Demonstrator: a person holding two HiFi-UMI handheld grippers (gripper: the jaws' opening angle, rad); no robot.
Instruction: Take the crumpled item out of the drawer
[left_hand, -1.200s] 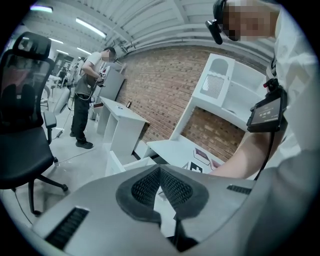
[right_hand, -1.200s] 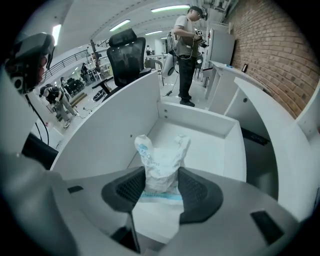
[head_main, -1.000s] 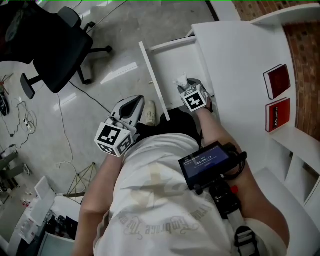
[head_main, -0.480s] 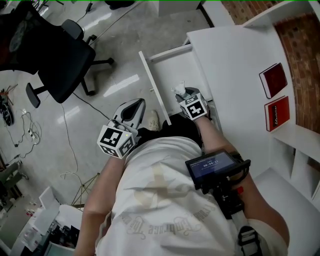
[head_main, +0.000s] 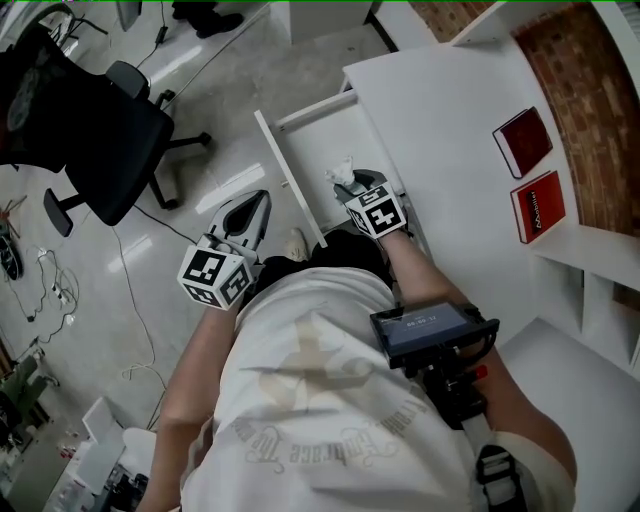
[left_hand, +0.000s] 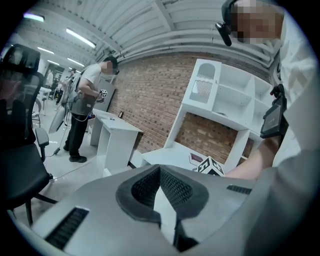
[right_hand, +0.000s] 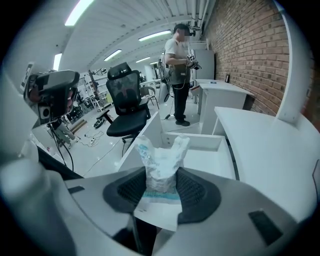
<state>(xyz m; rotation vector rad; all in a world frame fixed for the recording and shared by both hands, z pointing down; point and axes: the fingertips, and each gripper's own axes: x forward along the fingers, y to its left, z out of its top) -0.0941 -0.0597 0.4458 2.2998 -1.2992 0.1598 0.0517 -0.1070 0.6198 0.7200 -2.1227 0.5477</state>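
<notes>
Right gripper (head_main: 352, 186) grips crumpled item (head_main: 340, 170) over drawer (head_main: 325, 135), beside desk (head_main: 450, 120) edge.

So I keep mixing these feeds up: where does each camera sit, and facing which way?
Head view: on the person's head, facing steeply down at the drawer; shirt, arms, left gripper, right gripper.
Left gripper view: rides that gripper, facing the brick wall; shut empty jaws, the shirt.
Right gripper view: rides that gripper, facing the drawer; jaws, just closing, grip the crumpled item.
Shared: head and right gripper views show that item.
</notes>
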